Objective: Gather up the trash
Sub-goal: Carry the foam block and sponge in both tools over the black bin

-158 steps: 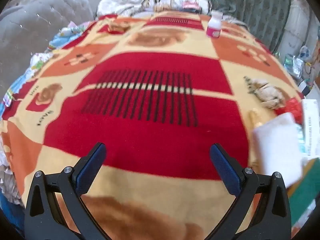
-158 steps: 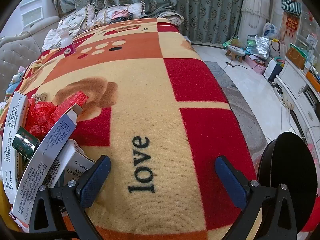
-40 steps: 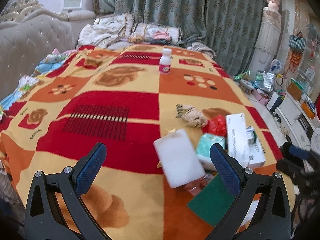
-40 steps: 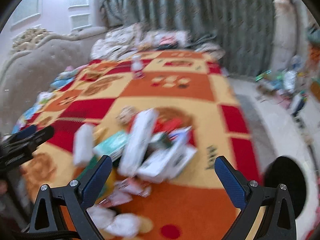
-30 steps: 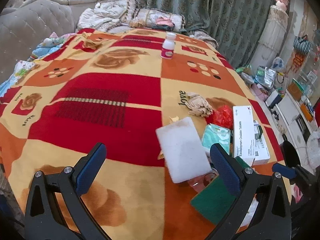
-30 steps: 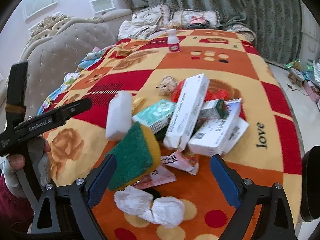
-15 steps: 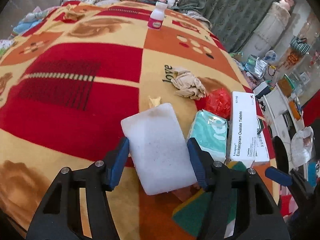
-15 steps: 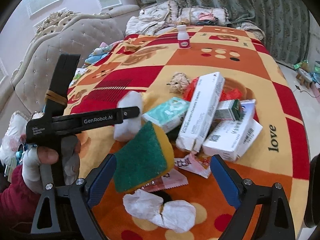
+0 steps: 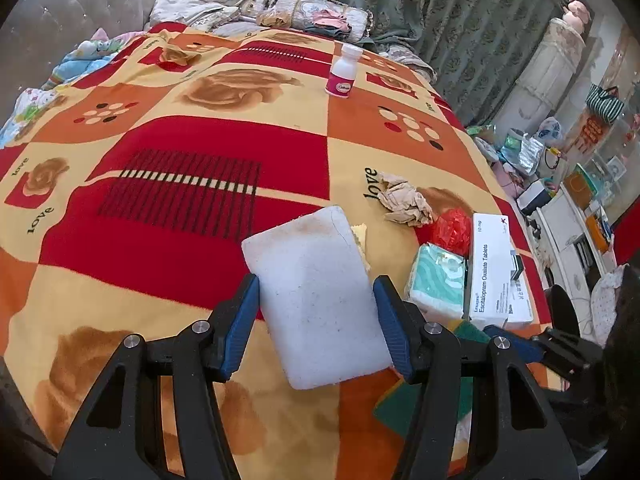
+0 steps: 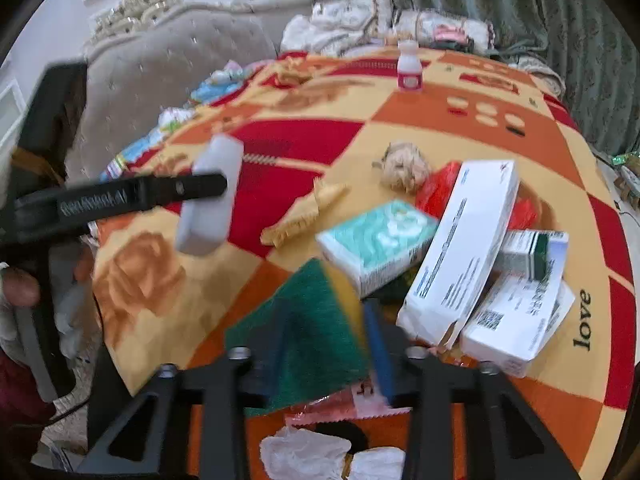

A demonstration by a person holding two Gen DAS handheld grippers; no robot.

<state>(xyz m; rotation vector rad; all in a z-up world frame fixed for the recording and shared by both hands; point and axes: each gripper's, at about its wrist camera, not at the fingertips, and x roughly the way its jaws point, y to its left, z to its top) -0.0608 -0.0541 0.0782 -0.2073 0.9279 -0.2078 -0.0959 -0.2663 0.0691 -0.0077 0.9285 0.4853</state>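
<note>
Two grippers work a patterned blanket (image 9: 168,152) near its front edge: the left gripper (image 9: 316,320) clamps a white sponge (image 9: 320,300) lifted off it, and the right gripper (image 10: 328,344) squeezes a green-and-yellow scouring sponge (image 10: 308,320) beside medicine boxes (image 10: 464,248).

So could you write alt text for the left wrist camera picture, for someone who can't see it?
The left gripper is shut on a white rectangular foam sponge above a red, orange and yellow patterned blanket. To its right lie a crumpled beige paper wad, a teal tissue pack and a white tablet box.
</note>
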